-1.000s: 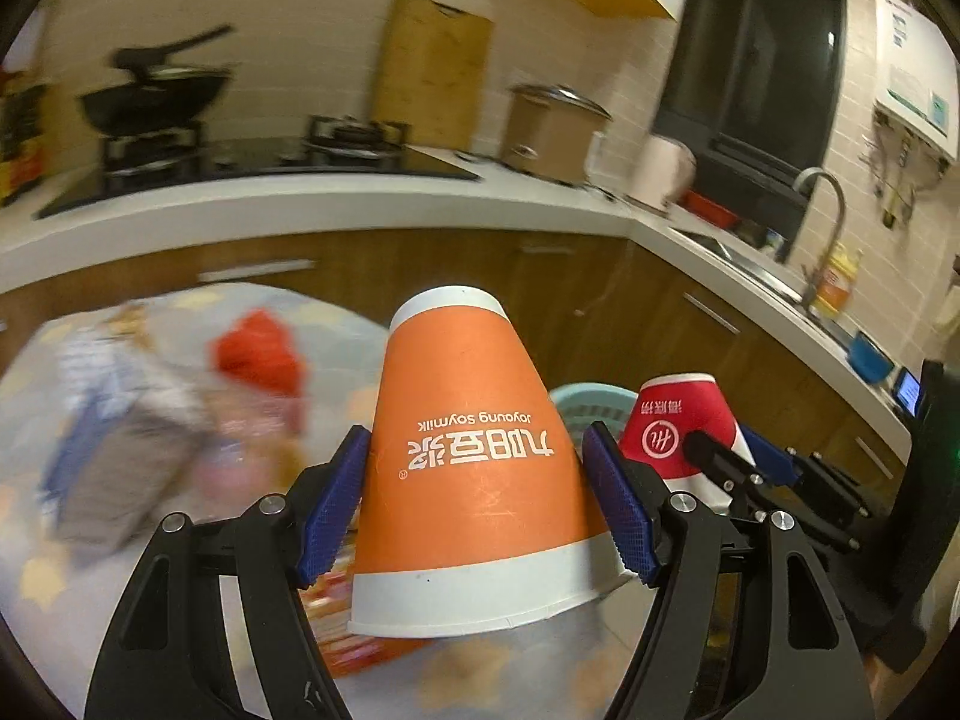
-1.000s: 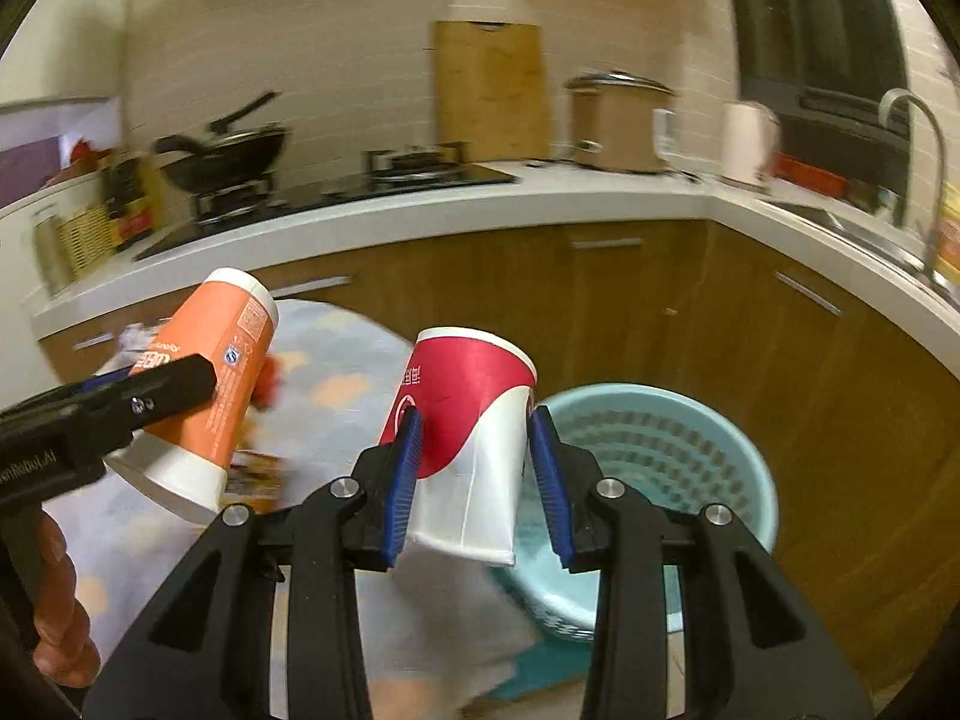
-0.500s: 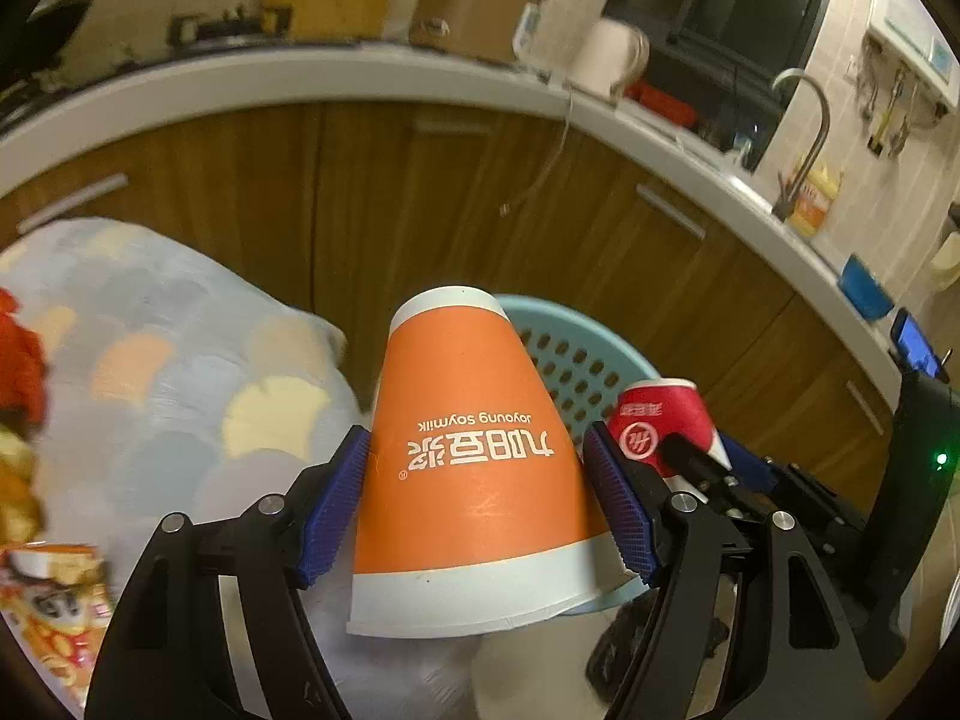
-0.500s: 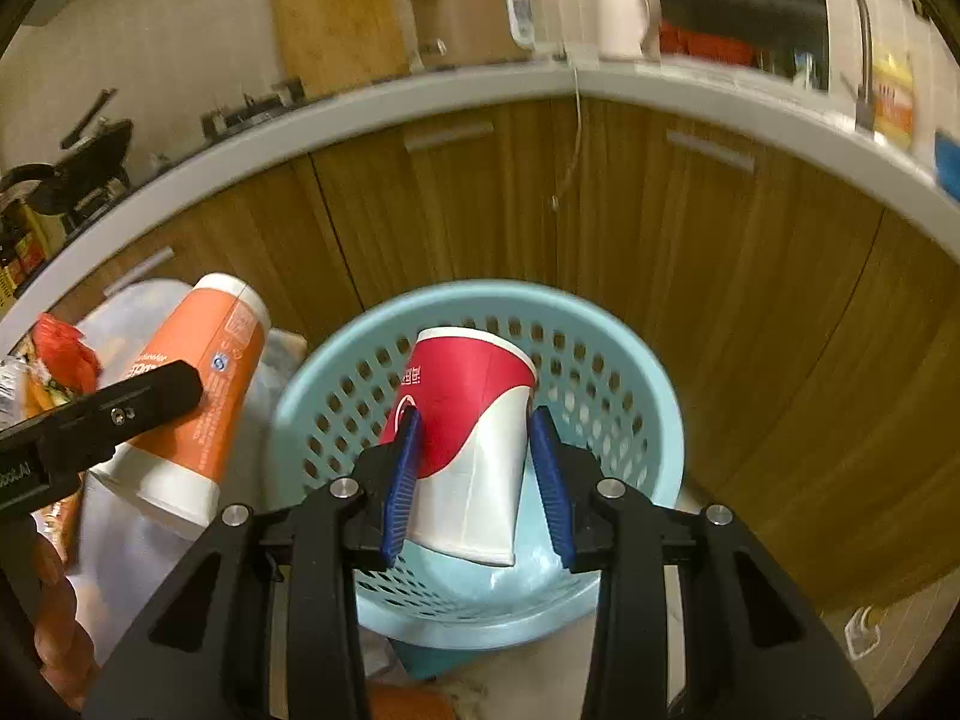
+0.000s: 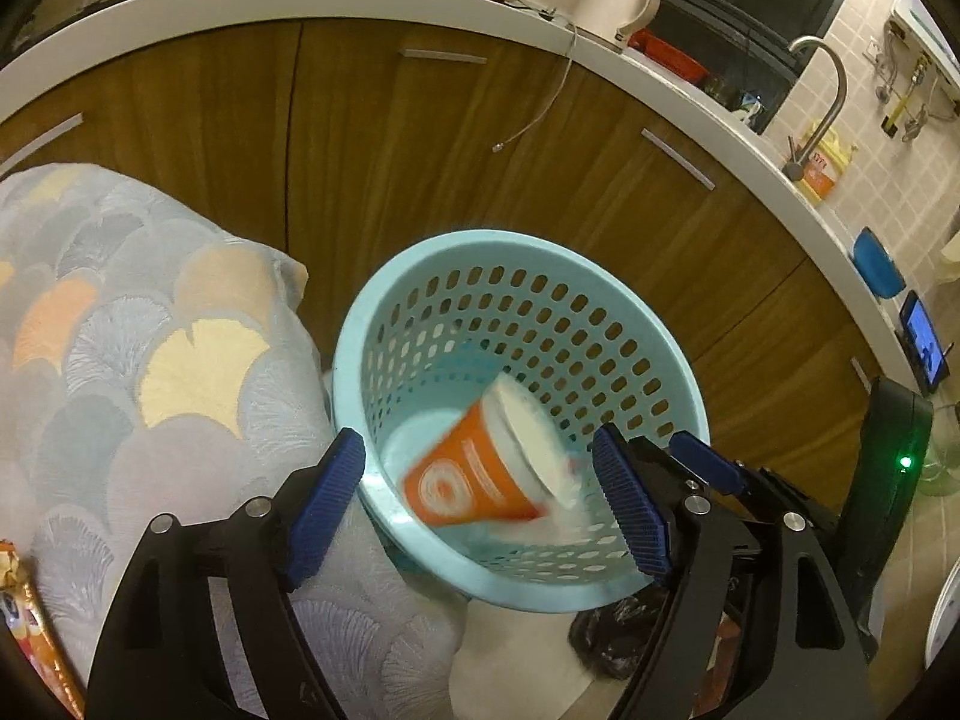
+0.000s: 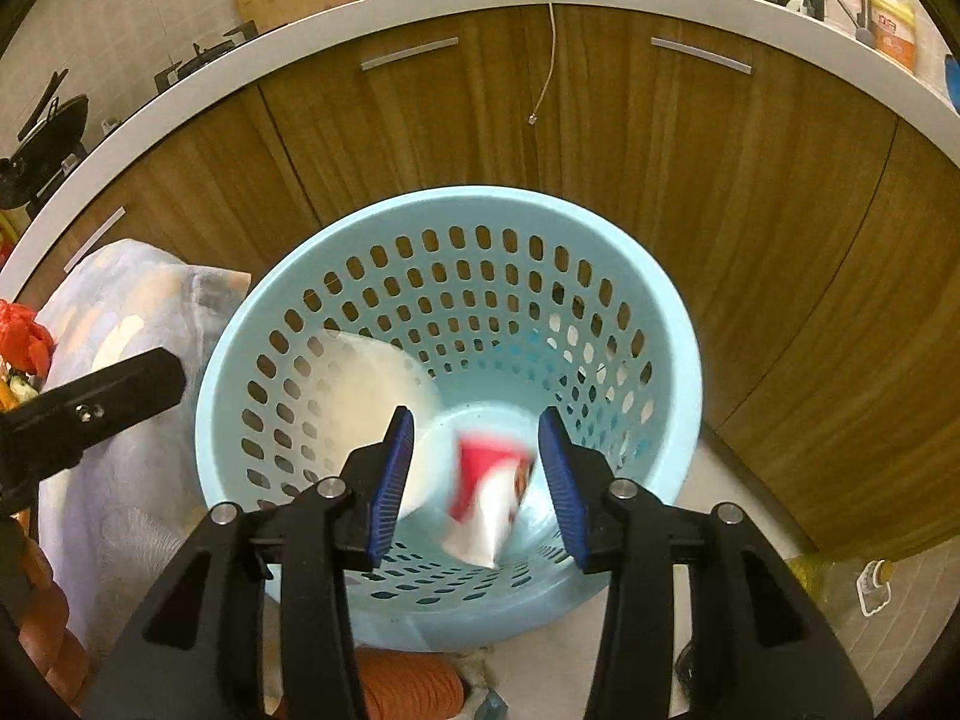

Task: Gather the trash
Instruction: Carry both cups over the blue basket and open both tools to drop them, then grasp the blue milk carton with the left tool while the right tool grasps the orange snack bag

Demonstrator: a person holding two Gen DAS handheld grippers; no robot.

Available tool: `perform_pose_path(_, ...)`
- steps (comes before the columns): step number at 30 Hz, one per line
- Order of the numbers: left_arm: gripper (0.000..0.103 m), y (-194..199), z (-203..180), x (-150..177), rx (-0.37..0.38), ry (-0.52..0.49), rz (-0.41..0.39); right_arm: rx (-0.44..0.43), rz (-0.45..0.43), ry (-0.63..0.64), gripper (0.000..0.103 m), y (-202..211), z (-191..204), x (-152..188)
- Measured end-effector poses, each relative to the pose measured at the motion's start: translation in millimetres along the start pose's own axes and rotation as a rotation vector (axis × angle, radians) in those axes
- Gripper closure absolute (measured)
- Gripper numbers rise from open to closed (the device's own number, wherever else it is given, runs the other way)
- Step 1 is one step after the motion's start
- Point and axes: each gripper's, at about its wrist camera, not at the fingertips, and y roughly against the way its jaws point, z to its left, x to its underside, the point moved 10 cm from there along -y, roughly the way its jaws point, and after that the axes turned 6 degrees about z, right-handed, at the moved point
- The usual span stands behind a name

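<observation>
Left hand-held gripper point(image 5: 480, 510) and right hand-held gripper point(image 6: 477, 480): jaws spread and opening, gripping nothing; orange paper cup point(image 5: 480, 474) and red-and-white paper cup point(image 6: 489, 495) loose, blurred, inside perforated light-blue plastic basket point(image 6: 456, 210).

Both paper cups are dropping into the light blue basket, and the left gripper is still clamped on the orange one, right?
Not quite. The left gripper is opening and grips nothing; the orange cup is loose inside the light blue basket, as the left wrist view shows. The rest stands.

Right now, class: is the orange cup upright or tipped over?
Tipped: the orange cup lies slanted inside the blue basket, blurred, free of the opening left gripper.
</observation>
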Motion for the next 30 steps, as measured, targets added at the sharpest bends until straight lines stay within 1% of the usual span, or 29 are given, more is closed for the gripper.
perform_pose_path(6,0.027,10,0,3,0.005,-0.001,-0.015,-0.018,0.000,-0.011,0.063,4,1,0)
perform_pose_path(10,0.027,28,-1,6,0.006,-0.011,-0.045,-0.035,-0.017,-0.002,0.063,15,10,-4)
perform_pose_path(15,0.027,66,6,13,0.005,-0.009,-0.110,-0.078,-0.071,0.040,0.063,40,39,-13)
perform_pose_path(17,0.027,86,13,17,0.027,0.012,-0.129,-0.100,-0.100,0.072,0.063,54,60,-18)
perform_pose_path(18,0.027,93,15,18,0.032,0.020,-0.139,-0.108,-0.108,0.082,0.063,58,66,-19)
perform_pose_path(21,0.027,128,25,24,0.034,0.032,-0.193,-0.144,-0.145,0.138,0.063,78,101,-20)
perform_pose_path(23,0.027,156,35,29,0.008,0.025,-0.243,-0.167,-0.159,0.171,0.063,87,122,-19)
perform_pose_path(25,0.025,184,48,35,-0.038,0.018,-0.292,-0.193,-0.175,0.215,0.063,98,149,-15)
perform_pose_path(27,0.023,214,65,40,-0.097,0.024,-0.347,-0.223,-0.188,0.258,0.063,106,177,-9)
perform_pose_path(29,0.022,237,82,47,-0.142,0.037,-0.382,-0.251,-0.199,0.294,0.063,113,202,-2)
perform_pose_path(30,0.021,252,96,52,-0.181,0.046,-0.405,-0.264,-0.202,0.314,0.063,115,217,2)
